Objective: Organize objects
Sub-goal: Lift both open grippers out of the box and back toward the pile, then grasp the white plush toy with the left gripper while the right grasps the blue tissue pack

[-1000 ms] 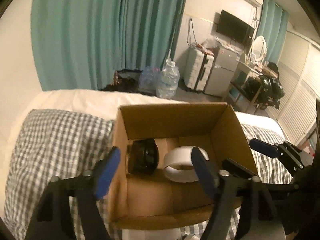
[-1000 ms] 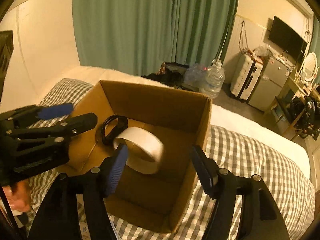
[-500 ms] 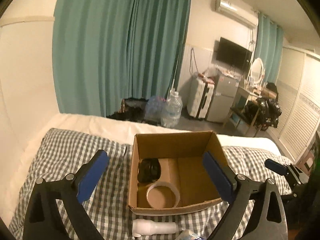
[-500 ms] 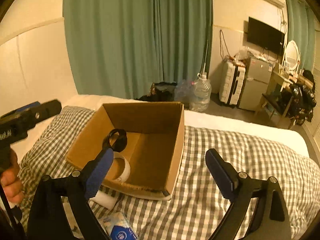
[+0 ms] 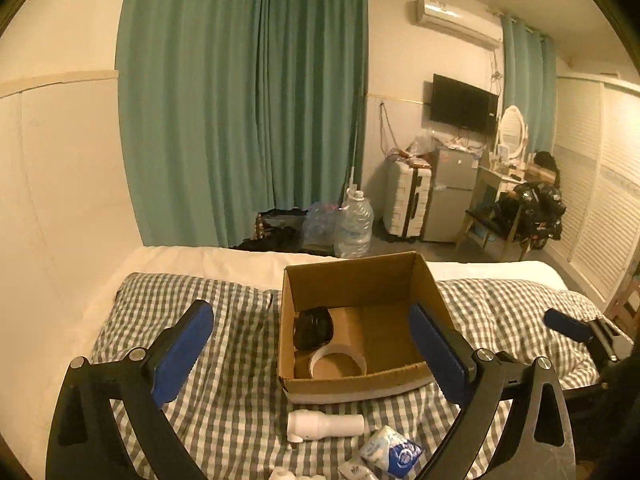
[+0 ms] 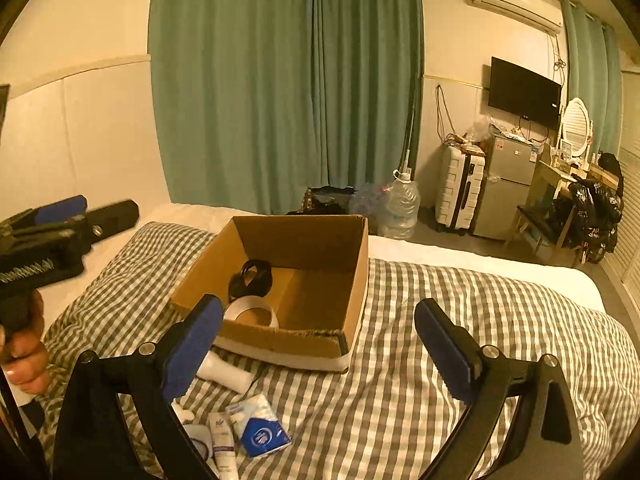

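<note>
Between placements: both tongs empty over the bed

On the checked bed (image 5: 224, 320), the cardboard box (image 5: 352, 280) holds a black roll (image 5: 314, 328) and white tape ring (image 5: 338, 362). Left tongs (image 5: 312, 356) and right tongs (image 6: 320, 344) have just been opening, now wide, nothing between them. Next, likely the near white tube (image 5: 326, 424) or blue packet (image 6: 260, 428).

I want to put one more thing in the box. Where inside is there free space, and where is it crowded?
The cardboard box is bare on its right half, beside the right wall. Its left side is crowded: black ring behind, white tape roll in front. Small items clutter the checked blanket before the box.
</note>
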The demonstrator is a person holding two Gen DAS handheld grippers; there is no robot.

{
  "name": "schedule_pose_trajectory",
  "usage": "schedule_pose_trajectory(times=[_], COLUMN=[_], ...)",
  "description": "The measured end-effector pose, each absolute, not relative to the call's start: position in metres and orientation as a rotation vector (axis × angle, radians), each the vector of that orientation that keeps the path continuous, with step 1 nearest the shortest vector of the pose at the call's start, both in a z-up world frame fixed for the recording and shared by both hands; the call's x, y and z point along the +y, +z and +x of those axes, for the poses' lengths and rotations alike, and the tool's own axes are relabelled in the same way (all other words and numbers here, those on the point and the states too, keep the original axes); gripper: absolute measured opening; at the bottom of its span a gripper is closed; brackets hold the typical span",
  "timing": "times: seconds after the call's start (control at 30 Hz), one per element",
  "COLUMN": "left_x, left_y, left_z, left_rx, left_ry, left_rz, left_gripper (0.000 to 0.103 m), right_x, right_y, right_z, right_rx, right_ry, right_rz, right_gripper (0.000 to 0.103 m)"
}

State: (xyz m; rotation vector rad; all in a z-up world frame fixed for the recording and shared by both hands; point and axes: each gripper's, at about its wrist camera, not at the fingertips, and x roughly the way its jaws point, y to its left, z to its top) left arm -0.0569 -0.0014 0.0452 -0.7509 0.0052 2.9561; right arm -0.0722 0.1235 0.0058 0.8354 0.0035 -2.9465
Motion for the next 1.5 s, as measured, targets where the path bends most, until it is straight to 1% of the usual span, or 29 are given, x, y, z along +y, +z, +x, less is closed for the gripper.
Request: schedule_pose_trajectory(times=[0.1,0.27,0.47,0.6,0.73,0.87,1.1,1.37,1.5], left_x=[-0.010,-0.026,-0.042,-0.051,-0.059,-0.064,-0.061,-0.058,-0.063], left_y=[0.048,0.051,0.045,0.028,-0.001,-0.026,-0.055,-0.098,-0.120], left_z=[-0.044,-0.030,-0.012,-0.004,-0.008,-0.016,-0.029,-0.050,-0.062], left_rx=[0.002,-0.064,-0.031,-0.018,-0.009,-0.061,0.012,0.086,0.031], left_ry=[2.971,2.970,3.008,2.985,2.950,2.912,2.913,2.855,2.774], left_rz=[-0.771,-0.780,-0.817,-0.833,-0.882,-0.946,-1.036,-1.219,-1.333], left_gripper=[0.101,0.101,0.102,0.102,0.102,0.102,0.102,0.102,0.102], right_x=[0.121,0.114,0.104,0.102,0.100,0.093,0.089,0.097,0.099], right_y=[0.006,0.011,0.013,0.009,-0.002,-0.020,-0.045,-0.076,-0.091], right_z=[-0.060,-0.045,-0.035,-0.032,-0.031,-0.034,-0.043,-0.058,-0.066], right_rx=[-0.026,-0.049,-0.010,-0.015,-0.039,0.031,0.049,0.013,0.010], right_ry=[-2.927,-2.904,-2.878,-2.858,-2.833,-2.819,-2.777,-2.750,-2.738], right_rz=[0.833,0.806,0.802,0.800,0.818,0.864,0.902,0.976,1.011], right_gripper=[0.097,0.097,0.098,0.098,0.098,0.098,0.098,0.098,0.098])
